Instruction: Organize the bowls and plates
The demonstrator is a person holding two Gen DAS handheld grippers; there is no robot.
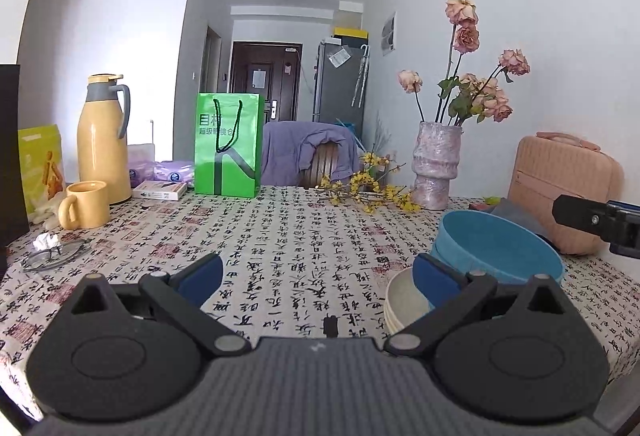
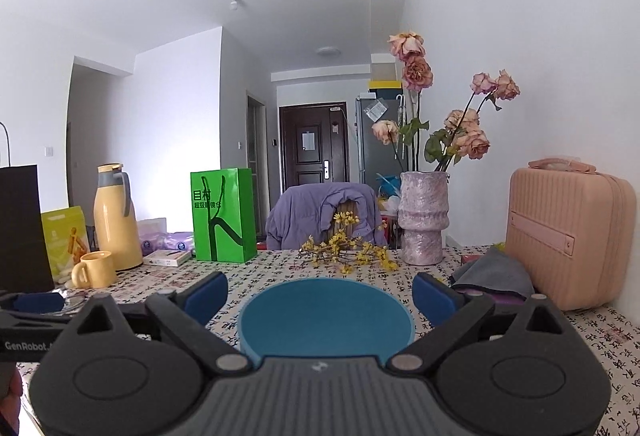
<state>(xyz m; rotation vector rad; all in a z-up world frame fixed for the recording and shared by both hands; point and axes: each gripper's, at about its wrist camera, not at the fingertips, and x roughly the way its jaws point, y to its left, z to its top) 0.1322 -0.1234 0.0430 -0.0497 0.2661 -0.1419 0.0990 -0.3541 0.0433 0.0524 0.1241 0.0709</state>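
A blue bowl (image 1: pixel 500 250) sits on a stack of cream plates (image 1: pixel 404 302) on the patterned tablecloth (image 1: pixel 300 248), at the right of the left wrist view. My left gripper (image 1: pixel 318 278) is open and empty, with its right finger (image 1: pixel 434 278) in front of the plates' rim. In the right wrist view the blue bowl (image 2: pixel 326 316) lies between the spread fingers of my open right gripper (image 2: pixel 320 294), low and close. I cannot tell whether the fingers touch it. The plates are hidden there.
A pink case (image 2: pixel 568 232) and grey cloth (image 2: pixel 496 272) stand at the right. A vase of roses (image 2: pixel 422 218) and yellow sprigs (image 2: pixel 348 250) are behind the bowl. A green bag (image 1: pixel 228 146), yellow thermos (image 1: pixel 104 140), yellow mug (image 1: pixel 86 204) and glasses (image 1: pixel 52 256) are at the left.
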